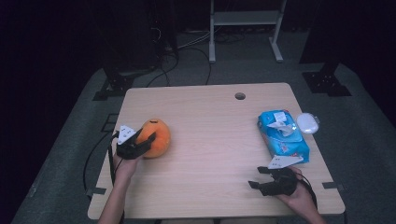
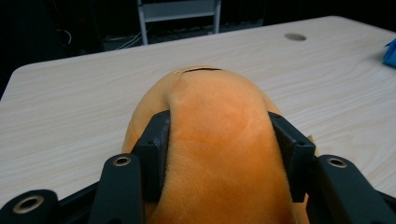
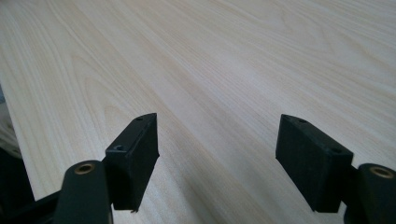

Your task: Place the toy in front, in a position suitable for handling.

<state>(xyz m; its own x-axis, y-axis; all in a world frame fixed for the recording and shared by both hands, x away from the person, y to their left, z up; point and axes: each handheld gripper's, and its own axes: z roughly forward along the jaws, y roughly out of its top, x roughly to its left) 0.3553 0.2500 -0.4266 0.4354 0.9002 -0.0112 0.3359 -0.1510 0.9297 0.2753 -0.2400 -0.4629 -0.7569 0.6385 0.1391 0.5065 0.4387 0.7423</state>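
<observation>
The orange plush toy [image 1: 156, 138] is seen at about 9 o'clock on the wooden surface [image 1: 210, 154], resting on it. The left claw [image 1: 142, 140] is clamped on the toy from its near side; in the left gripper view the jaws are pressed into the soft fabric [image 2: 219, 140] on both flanks, and the plush bulges between them.

The right claw [image 1: 259, 177] is held spread wide with nothing between the jaws, at about 5 o'clock, low over bare wood [image 3: 224, 70]. Just beyond it, at 3 o'clock, a blue wet-wipes pack [image 1: 282, 135] is lying, with a small white oval case [image 1: 307, 122] touching or just beside its far corner; which cannot be told.

Risks judged from here:
- The grip is taken on compressible stuffing, not a firm core. If lifted quickly, the toy may be squeezed out forward, since the bulk of it lies ahead of the jaws.
- Fabric alone may be pinched, so sagging or rotation under its own weight is likely.
- If carried toward 3 o'clock, the wipes pack could be knocked.
</observation>
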